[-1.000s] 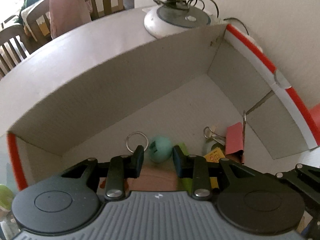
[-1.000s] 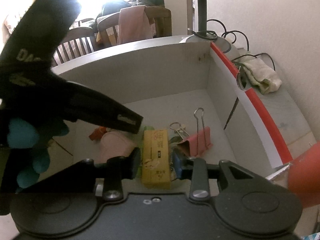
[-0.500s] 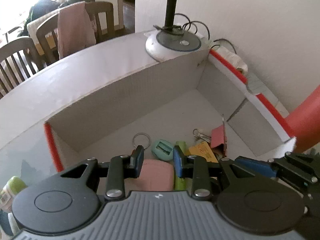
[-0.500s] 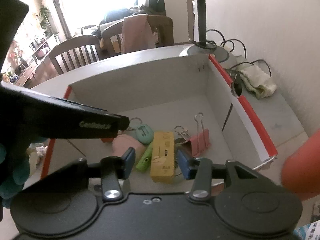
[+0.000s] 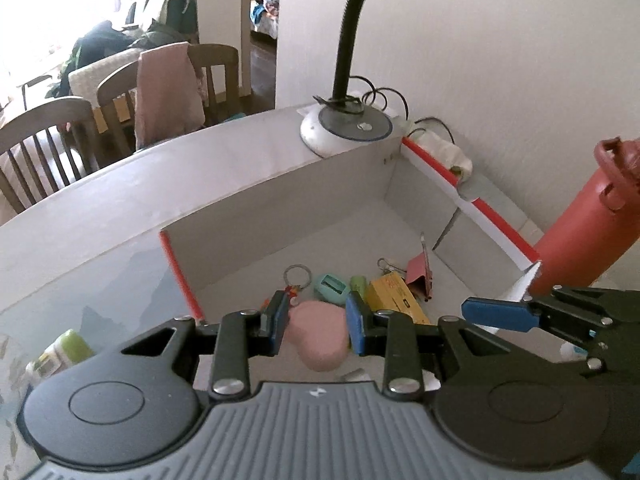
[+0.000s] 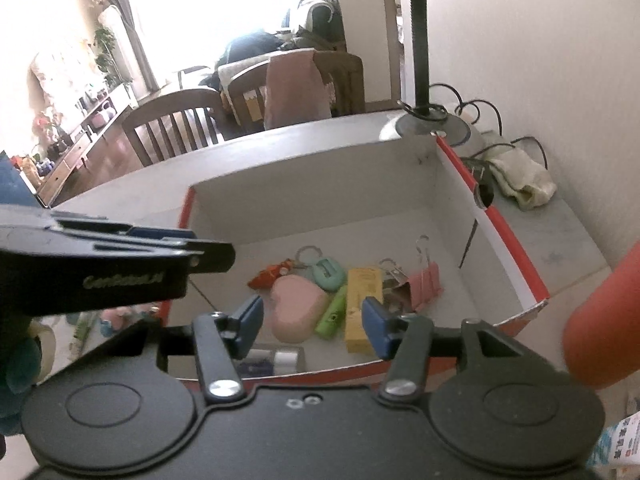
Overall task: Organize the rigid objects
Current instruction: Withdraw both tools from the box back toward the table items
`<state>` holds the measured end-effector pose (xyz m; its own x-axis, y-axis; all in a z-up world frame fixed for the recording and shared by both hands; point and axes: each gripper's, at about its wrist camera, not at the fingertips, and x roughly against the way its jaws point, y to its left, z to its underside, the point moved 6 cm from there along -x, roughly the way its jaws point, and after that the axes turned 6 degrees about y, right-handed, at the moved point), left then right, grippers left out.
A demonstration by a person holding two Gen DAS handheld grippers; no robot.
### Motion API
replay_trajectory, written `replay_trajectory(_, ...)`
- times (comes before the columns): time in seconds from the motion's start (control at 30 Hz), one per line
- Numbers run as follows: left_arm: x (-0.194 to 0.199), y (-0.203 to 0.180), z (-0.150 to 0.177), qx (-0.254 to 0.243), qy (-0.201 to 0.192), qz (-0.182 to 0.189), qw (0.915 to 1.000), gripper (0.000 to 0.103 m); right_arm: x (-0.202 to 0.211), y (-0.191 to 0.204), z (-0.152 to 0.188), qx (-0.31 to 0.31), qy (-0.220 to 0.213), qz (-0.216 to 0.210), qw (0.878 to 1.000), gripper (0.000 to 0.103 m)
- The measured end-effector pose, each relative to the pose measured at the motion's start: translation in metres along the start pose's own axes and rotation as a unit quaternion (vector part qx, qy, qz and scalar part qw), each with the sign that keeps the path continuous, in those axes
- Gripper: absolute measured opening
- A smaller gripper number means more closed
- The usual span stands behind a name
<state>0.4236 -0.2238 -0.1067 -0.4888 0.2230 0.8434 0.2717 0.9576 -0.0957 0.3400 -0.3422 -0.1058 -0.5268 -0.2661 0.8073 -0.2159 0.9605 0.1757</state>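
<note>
The table [image 5: 100, 208] carries a box [image 6: 312, 184] with red edges, a lamp [image 5: 346, 128] standing just behind its far wall and a red bottle [image 5: 580, 232] beside its right corner. Both the left gripper [image 5: 316, 322] and the right gripper [image 6: 312, 322] hover above the box's near edge, fingers open and empty. Inside the box lie a pink case [image 6: 296, 308], a yellow pack [image 6: 362, 300], a pink binder clip [image 6: 424, 280], a green tube [image 6: 334, 312] and a teal sharpener [image 6: 328, 274], clustered near its front.
</note>
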Motion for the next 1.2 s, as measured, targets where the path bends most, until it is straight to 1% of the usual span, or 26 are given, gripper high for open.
replay_trajectory(0.13, 0.019, 0.006, 0.009, 0.004, -0.016, 0.005, 0.9999, 0.031, 0.010, 0.012, 0.001, 0.007, -0.008, -0.007, 1.000, 0.058)
replay_trajectory(0.27, 0.035, 0.015, 0.021, 0.014, -0.027, 0.010, 0.9995, 0.031, 0.018, 0.026, 0.003, 0.018, -0.015, -0.012, 1.000, 0.062)
replay_trajectory(0.4, 0.053, 0.027, 0.034, 0.025, -0.038, 0.008, 0.9989, 0.032, 0.024, 0.041, 0.007, 0.026, -0.018, -0.017, 0.999, 0.065)
replay_trajectory(0.43, 0.057, 0.031, 0.037, 0.028, -0.041, 0.007, 0.9987, 0.038, 0.025, 0.045, 0.008, 0.027, -0.018, -0.022, 0.999, 0.066)
replay_trajectory(0.47, 0.061, 0.035, 0.041, 0.033, -0.044, 0.004, 0.9985, 0.051, 0.025, 0.049, 0.009, 0.028, -0.018, -0.026, 0.999, 0.067)
replay_trajectory(0.53, 0.070, 0.046, 0.047, 0.044, -0.056, -0.003, 0.9975, 0.063, 0.027, 0.058, 0.010, 0.032, -0.021, -0.030, 0.999, 0.068)
replay_trajectory(0.57, 0.074, 0.050, 0.050, 0.047, -0.059, -0.004, 0.9971, 0.063, 0.027, 0.062, 0.011, 0.036, -0.022, -0.033, 0.999, 0.069)
replay_trajectory(0.67, 0.084, 0.064, 0.060, 0.058, -0.059, -0.005, 0.9965, 0.063, 0.029, 0.076, 0.015, 0.047, -0.028, -0.039, 0.998, 0.078)
replay_trajectory(0.73, 0.090, 0.073, 0.068, 0.064, -0.061, -0.009, 0.9960, 0.063, 0.030, 0.086, 0.018, 0.055, -0.032, -0.044, 0.997, 0.080)
replay_trajectory(0.87, 0.102, 0.094, 0.087, 0.075, -0.069, -0.026, 0.9945, 0.069, 0.029, 0.104, 0.022, 0.070, -0.033, -0.055, 0.995, 0.088)
replay_trajectory(0.97, 0.108, 0.109, 0.101, 0.086, -0.068, -0.031, 0.9935, 0.074, 0.025, 0.119, 0.024, 0.081, -0.032, -0.066, 0.994, 0.090)
replay_trajectory(1.03, 0.112, 0.118, 0.109, 0.093, -0.068, -0.029, 0.9929, 0.075, 0.023, 0.129, 0.026, 0.088, -0.031, -0.072, 0.993, 0.092)
replay_trajectory(1.2, 0.116, 0.143, 0.133, 0.113, -0.066, -0.034, 0.9908, 0.078, 0.014, 0.151, 0.031, 0.111, -0.025, -0.078, 0.990, 0.092)
